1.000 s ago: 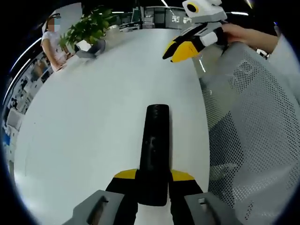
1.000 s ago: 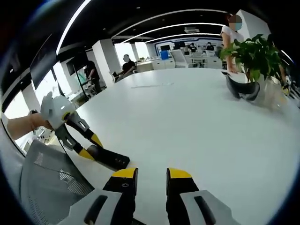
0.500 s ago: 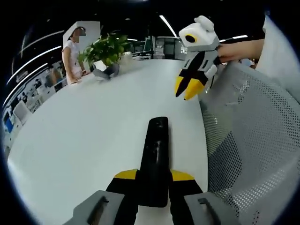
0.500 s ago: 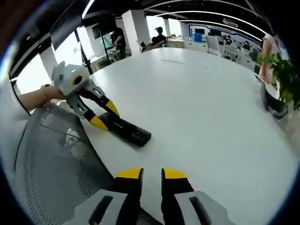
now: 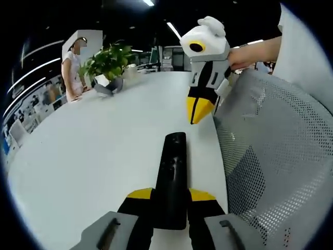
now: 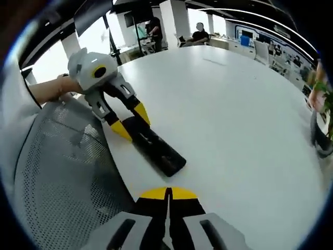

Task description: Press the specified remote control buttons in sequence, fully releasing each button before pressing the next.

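Left tool (image 5: 170, 197) clamped tight — right tool (image 6: 167, 194) pressed closed, raised just beyond, tips downward.

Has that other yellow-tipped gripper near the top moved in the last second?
Yes. In the left gripper view the right gripper has swung in from the table's far edge toward the far end of the remote control, tips shut and aimed down at it.

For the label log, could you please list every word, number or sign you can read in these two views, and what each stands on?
None can be read.
Remote control: its buttons show as faint bumps, any markings too blurred.
Background wall panels: too small and blurred.
Left gripper and right gripper: no print visible.
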Motion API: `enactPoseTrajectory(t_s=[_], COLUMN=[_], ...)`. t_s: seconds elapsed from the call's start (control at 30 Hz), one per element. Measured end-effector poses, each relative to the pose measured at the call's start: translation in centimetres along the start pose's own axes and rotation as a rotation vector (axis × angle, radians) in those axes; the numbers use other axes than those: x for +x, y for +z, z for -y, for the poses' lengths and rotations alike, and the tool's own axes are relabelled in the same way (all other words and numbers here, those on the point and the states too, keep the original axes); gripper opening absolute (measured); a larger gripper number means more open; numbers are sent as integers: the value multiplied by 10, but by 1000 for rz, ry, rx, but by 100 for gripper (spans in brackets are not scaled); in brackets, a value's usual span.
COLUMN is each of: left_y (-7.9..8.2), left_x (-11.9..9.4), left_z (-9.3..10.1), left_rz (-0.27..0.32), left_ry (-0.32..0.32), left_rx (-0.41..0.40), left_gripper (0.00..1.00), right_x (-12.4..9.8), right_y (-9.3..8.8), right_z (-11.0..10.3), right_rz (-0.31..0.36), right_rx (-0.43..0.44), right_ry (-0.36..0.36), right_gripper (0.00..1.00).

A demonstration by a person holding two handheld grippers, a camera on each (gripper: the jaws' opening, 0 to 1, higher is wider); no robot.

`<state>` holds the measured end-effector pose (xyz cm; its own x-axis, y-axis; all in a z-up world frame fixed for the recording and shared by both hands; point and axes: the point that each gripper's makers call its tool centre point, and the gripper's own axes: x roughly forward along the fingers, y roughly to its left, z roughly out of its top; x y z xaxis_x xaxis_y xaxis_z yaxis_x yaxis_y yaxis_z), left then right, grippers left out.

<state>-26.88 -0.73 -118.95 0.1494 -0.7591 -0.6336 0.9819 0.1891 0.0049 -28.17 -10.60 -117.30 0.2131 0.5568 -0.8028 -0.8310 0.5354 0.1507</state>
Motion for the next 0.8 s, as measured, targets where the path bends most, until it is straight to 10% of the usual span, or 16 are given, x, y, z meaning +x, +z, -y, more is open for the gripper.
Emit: enactPoseTrajectory(t_s=[0.8], left_y=[1], left_x=[2], left_z=[2], left_rz=[-4], left_ry=[-1], left_rx=[-21], left_gripper=[24], right_x=[10], right_y=[7], right_z=[7], right_rz=[-76], right_rx=[-93], right_ry=[4], right_gripper=[0])
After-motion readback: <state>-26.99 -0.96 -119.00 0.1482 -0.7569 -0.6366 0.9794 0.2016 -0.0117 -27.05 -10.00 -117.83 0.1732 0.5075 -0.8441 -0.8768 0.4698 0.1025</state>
